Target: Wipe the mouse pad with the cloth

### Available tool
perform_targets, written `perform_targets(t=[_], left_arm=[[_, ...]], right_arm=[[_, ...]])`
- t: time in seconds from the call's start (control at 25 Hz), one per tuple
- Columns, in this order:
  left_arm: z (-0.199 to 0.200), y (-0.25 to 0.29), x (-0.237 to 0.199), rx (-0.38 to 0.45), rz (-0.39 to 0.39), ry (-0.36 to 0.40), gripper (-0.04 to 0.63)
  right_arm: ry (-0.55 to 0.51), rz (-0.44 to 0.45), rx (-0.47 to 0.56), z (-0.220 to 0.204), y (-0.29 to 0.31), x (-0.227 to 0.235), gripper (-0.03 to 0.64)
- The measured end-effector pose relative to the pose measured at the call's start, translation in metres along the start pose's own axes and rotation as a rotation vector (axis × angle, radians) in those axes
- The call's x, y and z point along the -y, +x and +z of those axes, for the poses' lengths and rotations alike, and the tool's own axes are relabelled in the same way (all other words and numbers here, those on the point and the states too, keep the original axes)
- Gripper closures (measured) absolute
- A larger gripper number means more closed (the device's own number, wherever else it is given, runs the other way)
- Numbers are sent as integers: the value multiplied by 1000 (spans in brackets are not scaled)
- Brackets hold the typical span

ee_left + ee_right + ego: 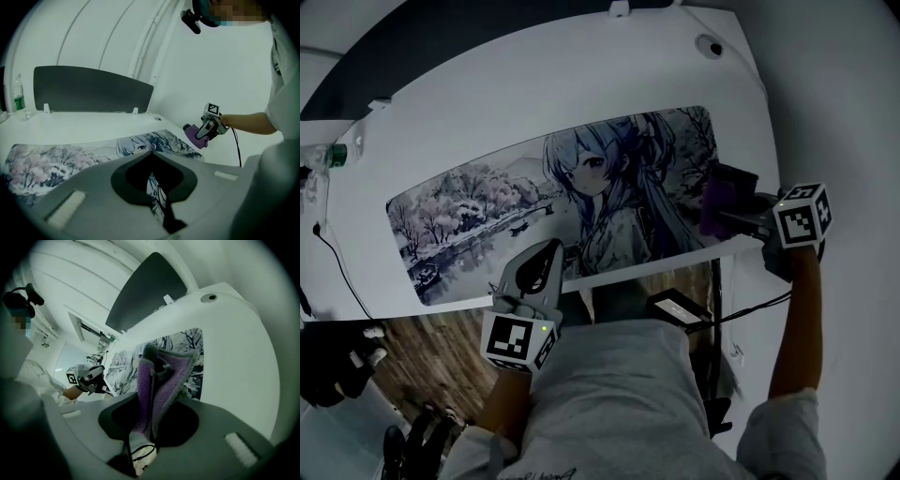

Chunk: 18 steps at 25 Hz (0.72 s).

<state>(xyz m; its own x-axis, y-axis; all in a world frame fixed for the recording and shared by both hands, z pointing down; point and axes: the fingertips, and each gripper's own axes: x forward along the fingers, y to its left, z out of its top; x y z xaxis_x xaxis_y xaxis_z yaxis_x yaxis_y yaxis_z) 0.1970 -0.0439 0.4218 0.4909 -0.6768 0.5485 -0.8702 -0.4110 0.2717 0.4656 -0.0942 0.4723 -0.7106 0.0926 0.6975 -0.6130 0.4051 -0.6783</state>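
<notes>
A long mouse pad (487,206) printed with an anime girl and snowy trees lies across the white desk (581,84). My right gripper (727,211) is shut on a folded purple cloth (715,202) at the pad's right end. In the right gripper view the cloth (159,380) stands up between the jaws, over the pad (187,345). My left gripper (551,246) hovers at the pad's front edge near the middle, jaws together and holding nothing. The left gripper view looks along the pad (56,164) to the cloth (193,136) in the right gripper (211,125).
A water bottle (323,157) stands at the desk's far left, with a black cable (337,267) trailing off the edge. A dark panel (89,89) rises behind the desk. A black device (675,307) and cables hang below the front edge. Wooden floor shows underneath.
</notes>
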Motion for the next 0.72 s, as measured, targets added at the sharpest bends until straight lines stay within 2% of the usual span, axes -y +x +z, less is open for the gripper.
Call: perform_targets(t=[0.16, 0.28, 0.44, 0.72], left_arm=[[-6, -25, -12, 21, -1, -6, 580], [-15, -52, -32, 38, 15, -17, 580], [-29, -99, -67, 65, 61, -38, 580], [-67, -182, -141, 86, 159, -91, 580]], right_arm=[[-39, -1, -4, 5, 13, -35, 514], [-77, 35, -5, 12, 41, -76, 514], [-130, 89, -18, 24, 99, -140, 514], [-161, 200, -78, 28, 222, -242, 514]])
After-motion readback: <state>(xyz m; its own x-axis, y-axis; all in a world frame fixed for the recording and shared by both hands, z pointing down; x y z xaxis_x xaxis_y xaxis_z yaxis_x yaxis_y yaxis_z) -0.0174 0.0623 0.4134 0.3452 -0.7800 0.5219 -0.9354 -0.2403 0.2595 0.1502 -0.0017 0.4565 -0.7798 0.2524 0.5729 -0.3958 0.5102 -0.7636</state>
